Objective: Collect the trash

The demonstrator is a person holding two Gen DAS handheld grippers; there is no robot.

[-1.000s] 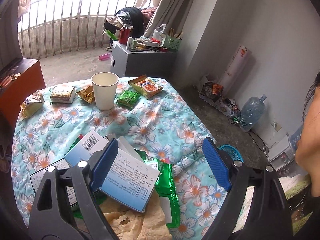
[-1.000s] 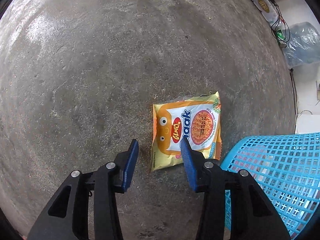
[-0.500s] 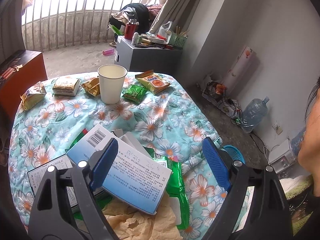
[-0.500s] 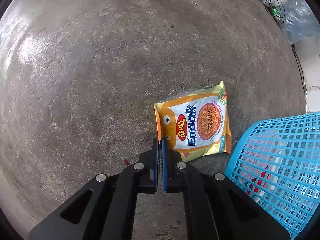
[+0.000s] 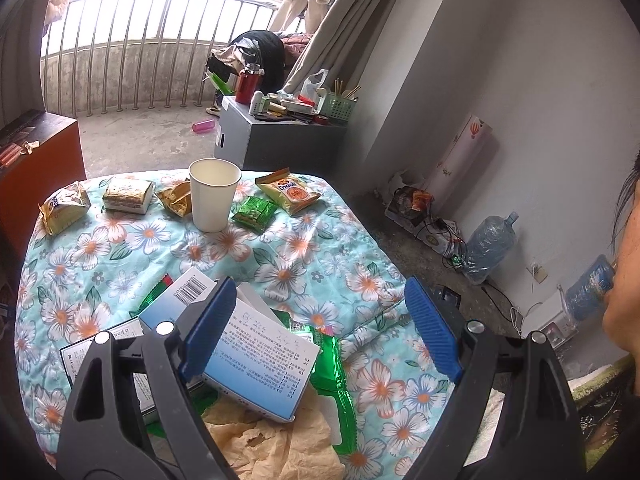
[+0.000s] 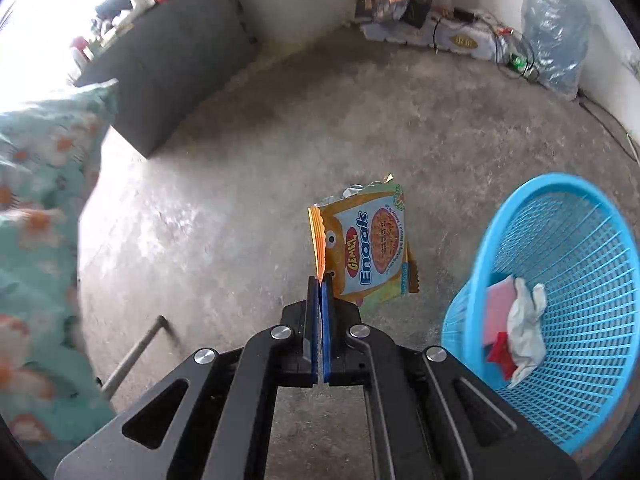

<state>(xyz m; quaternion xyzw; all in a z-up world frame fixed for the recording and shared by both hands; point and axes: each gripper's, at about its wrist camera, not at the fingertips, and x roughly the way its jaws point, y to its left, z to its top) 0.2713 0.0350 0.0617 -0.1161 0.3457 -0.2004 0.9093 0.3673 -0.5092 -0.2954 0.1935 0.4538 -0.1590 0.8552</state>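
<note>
My right gripper (image 6: 320, 280) is shut on the edge of a yellow Enaak snack packet (image 6: 368, 248) and holds it in the air above the concrete floor, just left of the blue mesh basket (image 6: 560, 240). The basket holds a crumpled white tissue (image 6: 524, 328) and red scraps. My left gripper (image 5: 320, 320) is open and empty above a floral-covered table (image 5: 280, 264). Under it lie a blue-and-white box (image 5: 260, 360), a green wrapper (image 5: 332, 380) and crumpled brown paper (image 5: 272, 448). Further back stand a paper cup (image 5: 212, 196) and several snack packets (image 5: 288, 192).
A grey cabinet (image 5: 276, 140) with clutter stands beyond the table; it also shows in the right wrist view (image 6: 168, 72). A water jug (image 6: 556, 28) and a power strip with cables lie by the wall. A metal table leg (image 6: 132, 356) is at lower left.
My right gripper closed on the snack packet's edge and lifted it off the floor beside the basket. My left gripper stayed open and shifted slightly over the table.
</note>
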